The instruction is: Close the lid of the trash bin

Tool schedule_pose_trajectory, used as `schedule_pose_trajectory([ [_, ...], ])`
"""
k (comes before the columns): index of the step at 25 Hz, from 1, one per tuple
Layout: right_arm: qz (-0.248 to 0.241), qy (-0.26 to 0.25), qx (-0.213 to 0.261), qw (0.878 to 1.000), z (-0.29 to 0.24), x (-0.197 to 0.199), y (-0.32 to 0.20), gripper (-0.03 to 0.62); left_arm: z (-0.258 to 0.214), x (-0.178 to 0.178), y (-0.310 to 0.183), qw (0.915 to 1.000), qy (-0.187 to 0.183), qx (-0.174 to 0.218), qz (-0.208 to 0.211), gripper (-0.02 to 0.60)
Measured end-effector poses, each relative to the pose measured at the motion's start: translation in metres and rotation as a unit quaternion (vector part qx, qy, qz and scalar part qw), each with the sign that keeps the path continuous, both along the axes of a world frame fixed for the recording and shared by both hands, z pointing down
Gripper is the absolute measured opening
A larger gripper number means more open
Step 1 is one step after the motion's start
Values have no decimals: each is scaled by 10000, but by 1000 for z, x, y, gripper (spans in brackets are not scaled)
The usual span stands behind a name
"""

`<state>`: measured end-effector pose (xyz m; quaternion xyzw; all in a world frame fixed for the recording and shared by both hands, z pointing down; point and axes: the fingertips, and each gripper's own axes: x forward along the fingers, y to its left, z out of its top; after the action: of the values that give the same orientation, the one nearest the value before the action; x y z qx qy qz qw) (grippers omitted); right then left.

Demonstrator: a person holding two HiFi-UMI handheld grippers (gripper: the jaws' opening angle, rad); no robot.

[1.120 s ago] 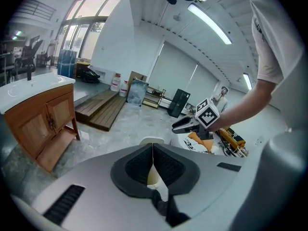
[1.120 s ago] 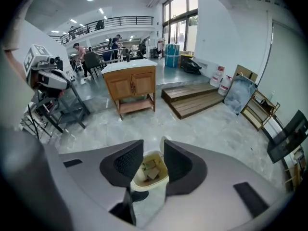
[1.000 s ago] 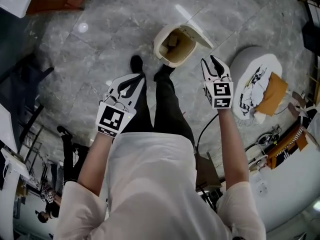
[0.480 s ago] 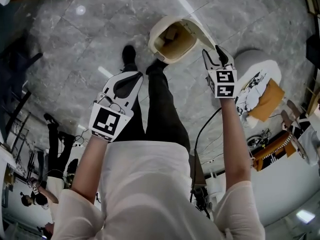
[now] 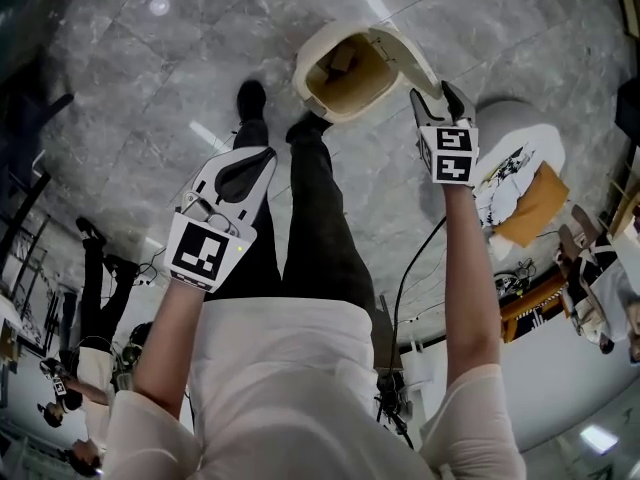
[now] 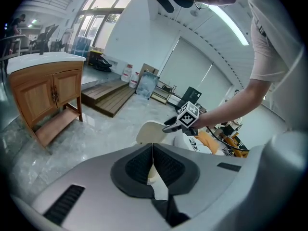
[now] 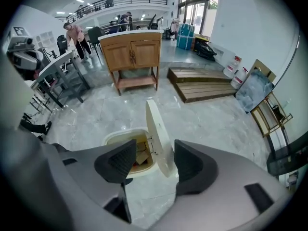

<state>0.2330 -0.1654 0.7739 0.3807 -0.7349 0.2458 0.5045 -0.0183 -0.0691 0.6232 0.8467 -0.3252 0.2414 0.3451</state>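
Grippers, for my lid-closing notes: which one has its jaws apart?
The right gripper, near the raised lid: its jaws have just been opening, nothing between them. On the left gripper they are together.

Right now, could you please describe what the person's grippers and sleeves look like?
Both the left gripper and right gripper have smooth light-grey shells tapering to two jaws lined with black ribbed pads. Each carries a white cube printed with black square markers. The person wears a white top with short sleeves.
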Motion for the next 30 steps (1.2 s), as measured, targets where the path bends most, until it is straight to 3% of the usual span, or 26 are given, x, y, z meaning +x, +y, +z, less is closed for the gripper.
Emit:
schedule_pose_trajectory([
  [6, -70, -54, 90, 9999, 2, -4, 10, 242, 9, 3, 9, 10000, 18, -77, -21, 18],
  [17, -234, -330, 72, 9992, 7, -49, 61, 242, 19, 1, 22, 9997, 52, -230, -77, 18],
  [30, -423, -526, -424, 9968, 45, -92, 117, 250, 38, -3, 40, 9988, 71, -466, -101, 18],
])
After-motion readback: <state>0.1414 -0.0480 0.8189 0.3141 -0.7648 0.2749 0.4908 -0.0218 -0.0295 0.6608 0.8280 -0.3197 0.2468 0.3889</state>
